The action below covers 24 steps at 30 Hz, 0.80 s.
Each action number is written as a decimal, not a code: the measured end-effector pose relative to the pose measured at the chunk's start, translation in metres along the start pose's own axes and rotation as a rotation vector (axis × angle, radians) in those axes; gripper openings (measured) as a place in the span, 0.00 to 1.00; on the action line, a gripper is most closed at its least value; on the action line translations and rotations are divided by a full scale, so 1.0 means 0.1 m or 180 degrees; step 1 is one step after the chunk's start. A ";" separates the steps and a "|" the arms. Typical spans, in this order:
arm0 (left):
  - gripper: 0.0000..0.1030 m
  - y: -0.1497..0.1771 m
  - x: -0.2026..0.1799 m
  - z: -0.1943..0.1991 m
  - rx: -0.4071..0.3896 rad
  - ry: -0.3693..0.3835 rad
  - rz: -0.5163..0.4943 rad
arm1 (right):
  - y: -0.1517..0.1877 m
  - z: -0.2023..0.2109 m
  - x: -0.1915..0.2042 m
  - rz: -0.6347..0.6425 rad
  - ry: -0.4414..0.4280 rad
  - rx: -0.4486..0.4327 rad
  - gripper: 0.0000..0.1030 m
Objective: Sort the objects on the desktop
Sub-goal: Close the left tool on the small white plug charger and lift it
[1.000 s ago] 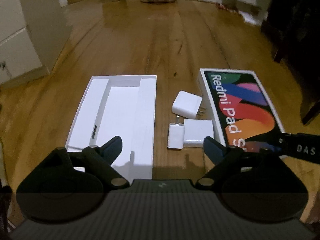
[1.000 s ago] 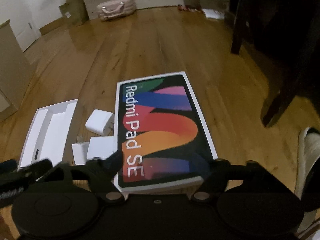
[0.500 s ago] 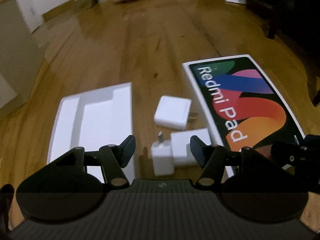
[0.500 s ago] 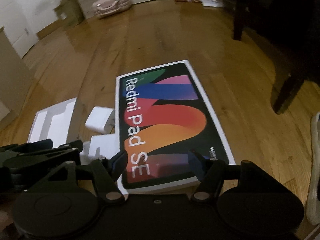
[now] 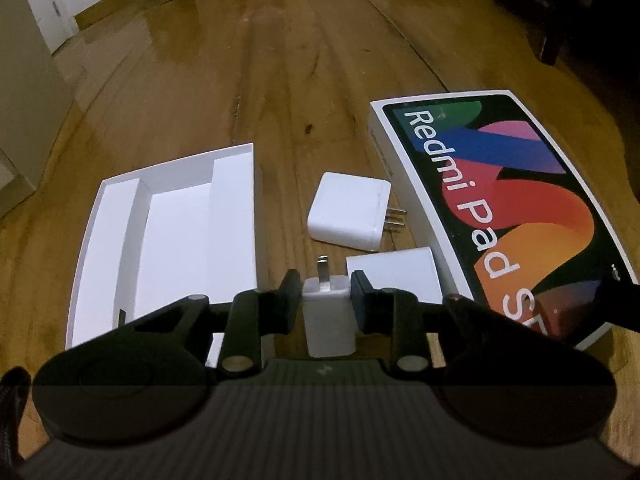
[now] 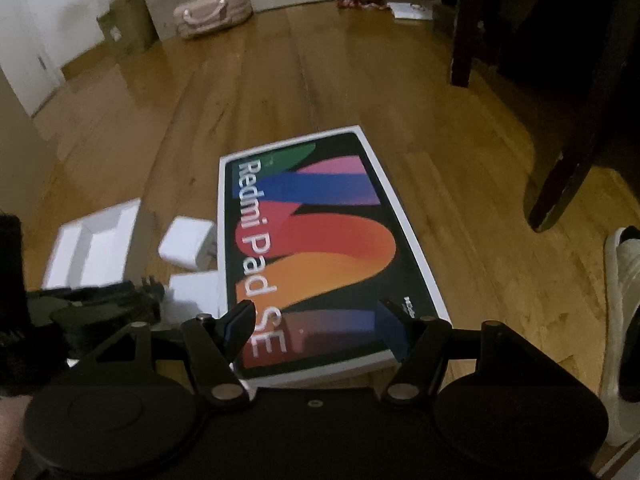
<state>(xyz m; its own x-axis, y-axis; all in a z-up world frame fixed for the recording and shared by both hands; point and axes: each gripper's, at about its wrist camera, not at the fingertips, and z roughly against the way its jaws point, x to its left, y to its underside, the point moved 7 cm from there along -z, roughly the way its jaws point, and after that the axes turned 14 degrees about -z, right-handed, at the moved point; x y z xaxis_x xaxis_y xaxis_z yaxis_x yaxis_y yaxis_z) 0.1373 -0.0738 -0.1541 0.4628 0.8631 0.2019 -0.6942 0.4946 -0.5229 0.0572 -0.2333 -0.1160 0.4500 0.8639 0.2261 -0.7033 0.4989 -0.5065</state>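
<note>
Left wrist: left tongs (image 5: 326, 286) clamp small charger (image 5: 328, 320), base hidden; right tongs (image 6: 316, 330) open, empty.

The left gripper (image 5: 326, 286) is black, with two flat fingers (image 5: 291, 286) on thin bars. Each bar turns on a shiny round pin, and behind the pins sit two big round black discs. The body between the discs has fine ridges and a small pale mark. The right gripper (image 6: 318, 326) looks much the same, but its finger pads (image 6: 236, 326) are dark blue and its body is smooth with one tiny screw.
</note>
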 end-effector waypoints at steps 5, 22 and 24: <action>0.27 0.02 0.00 -0.05 0.0055 0.0023 0.0031 | 0.00 0.01 0.04 0.0019 -0.0002 -0.0029 0.70; 0.26 0.20 0.05 -0.02 -0.0076 0.0141 0.0418 | 0.06 -0.06 0.08 0.0089 0.0094 0.0021 0.71; 0.26 0.21 0.05 0.02 -0.0097 0.0142 0.0418 | 0.06 -0.06 0.09 0.0088 0.0090 0.0021 0.71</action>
<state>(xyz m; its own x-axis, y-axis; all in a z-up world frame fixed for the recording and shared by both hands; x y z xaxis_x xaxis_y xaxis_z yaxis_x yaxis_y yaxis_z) 0.1242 -0.0591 -0.1624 0.3935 0.9145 0.0935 -0.7336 0.3737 -0.5676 0.0599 -0.2231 -0.1220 0.4455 0.8752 0.1884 -0.7193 0.4752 -0.5068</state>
